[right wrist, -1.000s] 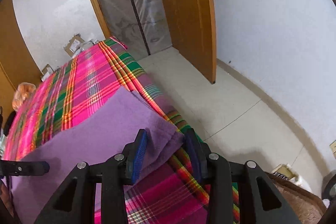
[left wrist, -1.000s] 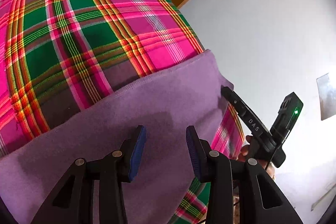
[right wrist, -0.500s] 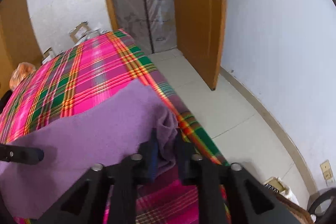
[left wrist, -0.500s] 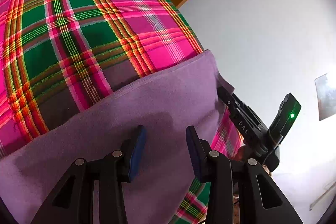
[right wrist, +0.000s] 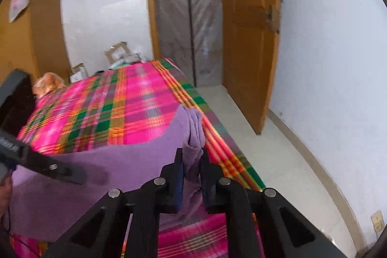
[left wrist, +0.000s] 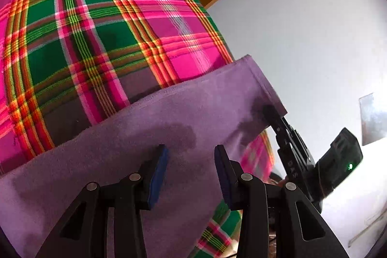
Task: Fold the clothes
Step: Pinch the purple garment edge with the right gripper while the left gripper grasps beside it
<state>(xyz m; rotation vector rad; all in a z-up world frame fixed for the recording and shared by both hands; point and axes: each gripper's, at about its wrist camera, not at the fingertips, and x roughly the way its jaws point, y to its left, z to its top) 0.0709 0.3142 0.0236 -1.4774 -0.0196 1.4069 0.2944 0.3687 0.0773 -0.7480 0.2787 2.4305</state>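
Note:
A purple cloth (left wrist: 135, 137) lies spread on a bed covered by a pink and green plaid sheet (left wrist: 96, 28). My left gripper (left wrist: 191, 173) hovers over the cloth's middle, open, with nothing pinched between its blue pads. My right gripper (right wrist: 192, 168) is shut on a bunched corner of the purple cloth (right wrist: 193, 134) near the bed's right edge, and that corner stands raised off the sheet. In the left wrist view the right gripper (left wrist: 274, 116) bites the cloth's far right corner. In the right wrist view, the left gripper's finger (right wrist: 48, 166) shows at the left.
The plaid sheet (right wrist: 108, 108) ends at the bed's right edge, with pale floor (right wrist: 278, 161) beyond. A wooden door (right wrist: 249, 40) stands open by a white wall (right wrist: 338, 64). Cardboard boxes (right wrist: 116, 55) sit past the far end of the bed.
My right gripper has closed on the cloth's corner and lifted it off the sheet, rolling as it rose. The left gripper has stayed open in the same place.

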